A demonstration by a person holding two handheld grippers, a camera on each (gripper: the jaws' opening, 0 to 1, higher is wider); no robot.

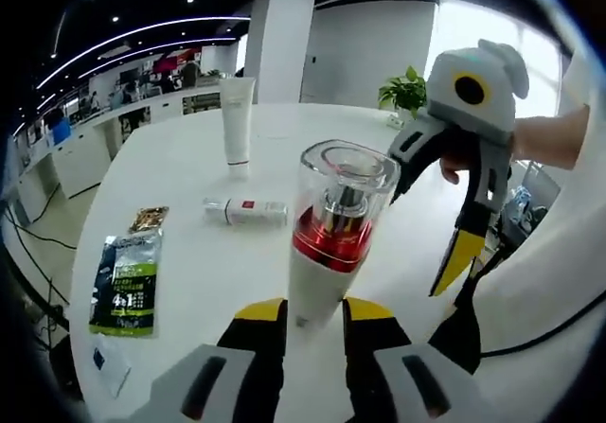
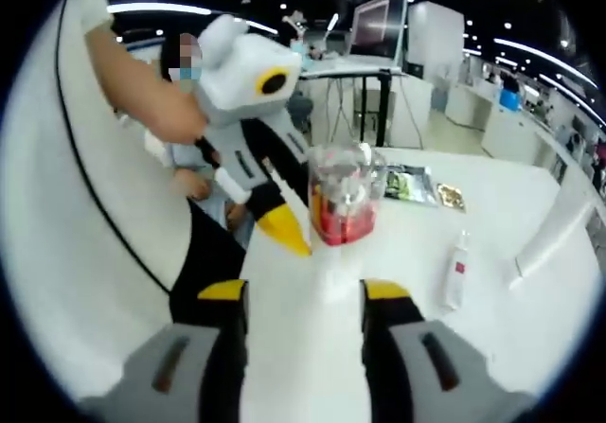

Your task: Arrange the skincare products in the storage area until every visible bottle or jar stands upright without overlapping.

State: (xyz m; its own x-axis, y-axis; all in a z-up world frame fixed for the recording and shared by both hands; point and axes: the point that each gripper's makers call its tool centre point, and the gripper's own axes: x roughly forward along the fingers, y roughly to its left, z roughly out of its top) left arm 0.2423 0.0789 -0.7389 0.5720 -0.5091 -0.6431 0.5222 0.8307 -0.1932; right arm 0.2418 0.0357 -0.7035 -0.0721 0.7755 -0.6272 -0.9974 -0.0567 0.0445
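**Two hand-held grippers close in on one upright bottle**

Two yellow-tipped tools meet over a white round table point(image 1: 189, 158). The left hand-held gripper point(image 1: 313, 321) stands with jaws set narrowly on either side of the base of a white pump bottle with a red collar and clear square cap point(image 1: 336, 229); whether they actually pinch it cannot be told. The bottle rises straight ahead of that gripper, its long axis vertical. The right hand-held gripper point(image 2: 305, 302) points at the same bottle point(image 2: 343, 205) from the opposite side, jaws spread wide, the bottle just beyond them. The left is the nearer.

Farther off, a tall white tube point(image 1: 237, 120) stands on its cap, while a small white bottle with a red label point(image 1: 246, 212) lies on its side, likely the next job. A green sachet point(image 1: 126, 283) lies flat nearby. The pump bottle's foot is hidden behind the jaws.
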